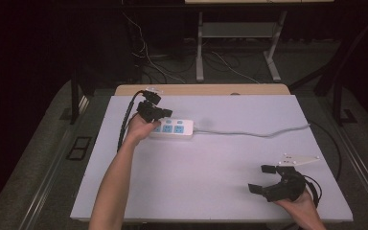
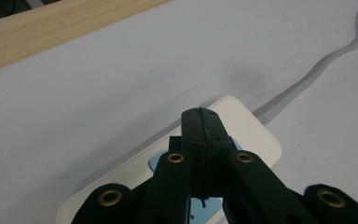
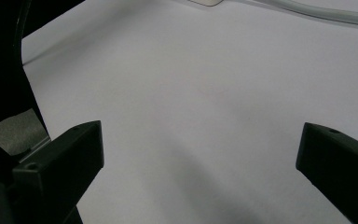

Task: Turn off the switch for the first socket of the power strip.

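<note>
A white power strip (image 1: 175, 128) with blue sockets lies on the white table top (image 1: 220, 167), left of centre; its grey cable (image 1: 258, 132) runs off to the right. My left gripper (image 1: 162, 115) hovers over the strip's left end, jaws pressed together with nothing between them. In the left gripper view the shut jaws (image 2: 200, 122) point along the power strip (image 2: 256, 135) toward its cable (image 2: 317, 70) end. My right gripper (image 1: 259, 178) rests near the table's front right, jaws wide open over bare surface. The right gripper view shows its open jaws (image 3: 200, 154) apart with nothing between.
A wooden strip (image 1: 201, 89) borders the table's far edge. Behind it stand desk legs (image 1: 200, 48) and loose cables on the dark floor. The left gripper's black cable (image 1: 126, 120) hangs off the table's left side. Bare table surface lies between the two grippers.
</note>
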`<state>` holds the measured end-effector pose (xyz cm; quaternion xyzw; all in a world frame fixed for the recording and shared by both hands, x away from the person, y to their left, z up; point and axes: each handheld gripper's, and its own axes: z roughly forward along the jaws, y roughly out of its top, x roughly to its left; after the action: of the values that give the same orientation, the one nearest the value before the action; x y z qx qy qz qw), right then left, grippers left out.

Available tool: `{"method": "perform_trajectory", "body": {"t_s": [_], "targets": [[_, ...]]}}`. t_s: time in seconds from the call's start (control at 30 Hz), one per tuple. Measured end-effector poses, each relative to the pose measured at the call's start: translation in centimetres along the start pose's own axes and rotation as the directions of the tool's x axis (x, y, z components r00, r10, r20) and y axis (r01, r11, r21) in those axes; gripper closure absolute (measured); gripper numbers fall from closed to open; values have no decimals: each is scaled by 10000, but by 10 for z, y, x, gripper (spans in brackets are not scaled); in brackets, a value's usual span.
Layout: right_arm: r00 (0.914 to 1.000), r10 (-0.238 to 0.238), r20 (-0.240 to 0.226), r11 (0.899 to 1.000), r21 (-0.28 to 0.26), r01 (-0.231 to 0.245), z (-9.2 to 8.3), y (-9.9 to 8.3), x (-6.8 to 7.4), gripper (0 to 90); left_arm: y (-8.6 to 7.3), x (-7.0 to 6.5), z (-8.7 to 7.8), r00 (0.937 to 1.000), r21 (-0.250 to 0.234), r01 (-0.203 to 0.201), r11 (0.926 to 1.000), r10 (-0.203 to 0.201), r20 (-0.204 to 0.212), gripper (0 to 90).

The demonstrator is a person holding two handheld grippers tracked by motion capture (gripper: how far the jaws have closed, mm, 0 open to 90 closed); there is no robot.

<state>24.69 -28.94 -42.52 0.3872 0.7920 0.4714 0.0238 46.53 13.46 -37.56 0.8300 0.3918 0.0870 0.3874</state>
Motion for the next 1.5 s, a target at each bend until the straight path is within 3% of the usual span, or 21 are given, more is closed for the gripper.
{"method": "perform_trajectory", "body": {"t_s": [0.53, 0.67, 0.9, 1.0, 1.17, 1.27, 1.5], "targets": [[10000, 17, -3, 10000, -4, -17, 0, 0, 1, 5, -5, -9, -41, 9998, -581, -8, 9983, -5, -222, 890], [10000, 8, -12, 10000, -19, -8, 0, 0, 1, 5, -8, -15, -54, 9999, -1021, 42, 9948, -53, -106, 886], [10000, 42, -56, 10000, -83, -42, -1, -1, 1, 5, -19, -23, -77, 9999, -1503, 110, 9886, -98, 90, 688], [10000, 21, -56, 10000, -85, -21, -1, -1, 2, 5, -25, -24, -85, 9993, -1765, 296, 9839, -254, 259, 519], [10000, 41, -55, 9999, -108, -41, -1, 0, 3, 5, -41, -22, -99, 9967, -2480, 721, 9661, -602, 553, 351], [10000, 51, -52, 9999, -109, -52, -1, 0, 3, 5, -51, -21, -104, 9948, -2666, 895, 9597, -733, 700, 246], [10000, 70, -42, 9999, -99, -70, -1, -1, 3, 5, -71, -22, -116, 9915, -3060, 1221, 9441, -1020, 811, 127]]}}
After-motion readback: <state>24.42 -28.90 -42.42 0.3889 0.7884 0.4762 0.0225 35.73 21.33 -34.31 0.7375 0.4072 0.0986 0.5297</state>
